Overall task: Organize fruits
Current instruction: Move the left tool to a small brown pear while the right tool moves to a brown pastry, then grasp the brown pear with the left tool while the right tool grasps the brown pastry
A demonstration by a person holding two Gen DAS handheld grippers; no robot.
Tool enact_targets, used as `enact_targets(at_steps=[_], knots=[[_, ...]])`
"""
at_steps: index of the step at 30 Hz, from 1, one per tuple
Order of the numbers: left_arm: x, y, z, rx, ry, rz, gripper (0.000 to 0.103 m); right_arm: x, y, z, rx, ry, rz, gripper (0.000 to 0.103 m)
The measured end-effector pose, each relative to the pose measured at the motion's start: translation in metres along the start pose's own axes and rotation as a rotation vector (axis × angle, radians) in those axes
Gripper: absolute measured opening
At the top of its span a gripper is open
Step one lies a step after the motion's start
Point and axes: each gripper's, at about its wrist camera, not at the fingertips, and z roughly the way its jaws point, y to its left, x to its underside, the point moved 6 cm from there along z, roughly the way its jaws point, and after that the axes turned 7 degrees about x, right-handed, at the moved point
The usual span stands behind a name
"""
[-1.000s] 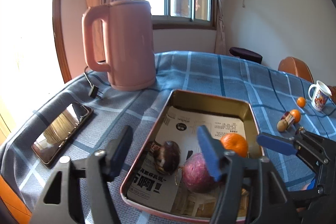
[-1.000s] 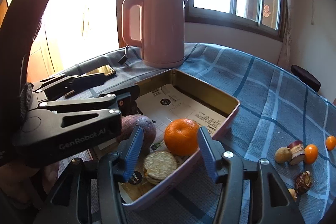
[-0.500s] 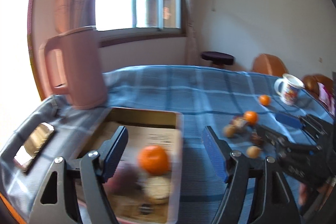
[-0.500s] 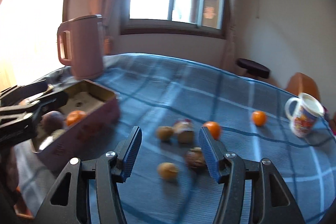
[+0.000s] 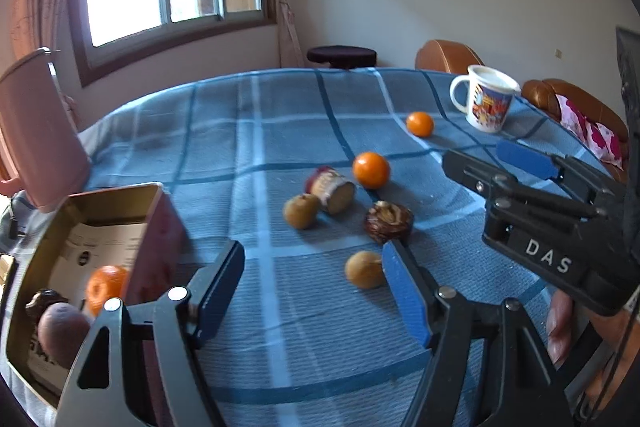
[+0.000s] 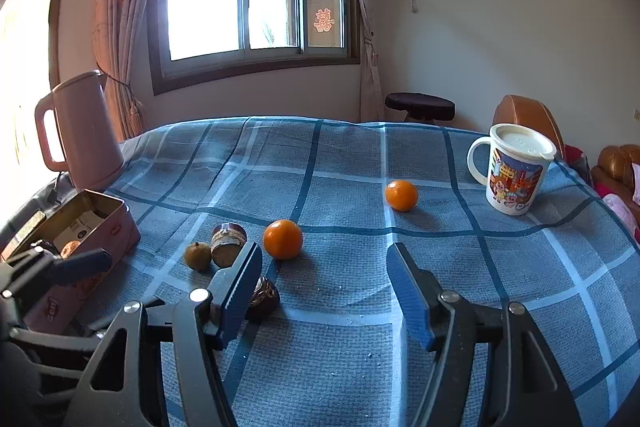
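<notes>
Loose fruits lie on the blue checked tablecloth [image 5: 280, 131]: two oranges [image 5: 371, 169] [image 5: 420, 123], two small brown fruits [image 5: 301, 211] [image 5: 363, 269], a cut purple fruit [image 5: 332, 185] and a dark brown fruit [image 5: 388, 222]. The metal tin [image 5: 116, 193] at the left holds an orange [image 5: 105, 287] and a purple fruit [image 5: 60, 327]. My left gripper [image 5: 314, 285] is open and empty, hovering just before the nearest brown fruit. My right gripper [image 6: 324, 287] is open and empty above the cloth, with the near orange [image 6: 282, 239] ahead and the dark fruit [image 6: 264, 297] behind its left finger.
A pink kettle [image 6: 78, 131] stands at the back left beside the tin [image 6: 72, 227]. A lidded printed mug [image 6: 514, 169] stands at the right near the far orange [image 6: 401, 195]. A stool [image 6: 420, 105] and brown chairs [image 6: 528, 121] stand beyond the table.
Both grippers have swung right, away from the tin and toward the loose fruits on the cloth. Both stay open and empty.
</notes>
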Motion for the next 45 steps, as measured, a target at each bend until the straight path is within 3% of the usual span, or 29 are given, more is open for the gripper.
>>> enact_targets(at_steps=[4, 12, 14, 15, 18, 23, 28, 39, 45], knots=[[0.001, -0.012, 0.013, 0.024, 0.045, 0.028, 0.068, 0.000, -0.005, 0.000, -0.006, 0.003, 0.034, 0.070], [0.010, -0.016, 0.042, 0.103, 0.170, -0.018, 0.068, 0.001, -0.008, 0.000, -0.017, 0.008, 0.058, 0.075], [0.011, -0.017, 0.047, 0.129, 0.188, -0.024, 0.060, 0.001, -0.011, 0.000, -0.020, 0.008, 0.073, 0.076], [0.011, -0.017, 0.049, 0.132, 0.199, -0.025, 0.048, 0.001, -0.012, 0.000, -0.020, 0.008, 0.077, 0.076], [0.009, -0.016, 0.052, 0.133, 0.202, -0.022, 0.030, 0.001, -0.014, 0.000, -0.024, 0.009, 0.089, 0.077], [0.008, -0.006, 0.047, 0.123, 0.179, -0.035, 0.030, 0.002, -0.012, 0.003, -0.031, 0.025, 0.085, 0.077], [-0.005, 0.023, 0.032, -0.007, 0.080, -0.037, 0.030, 0.004, 0.006, 0.012, -0.086, 0.074, 0.006, 0.077], [-0.009, 0.046, 0.025, -0.030, 0.025, -0.125, 0.030, 0.017, 0.043, 0.046, -0.163, 0.244, -0.068, 0.076], [-0.006, 0.056, 0.028, -0.017, 0.041, -0.180, 0.030, 0.024, 0.052, 0.056, -0.167, 0.311, -0.103, 0.061]])
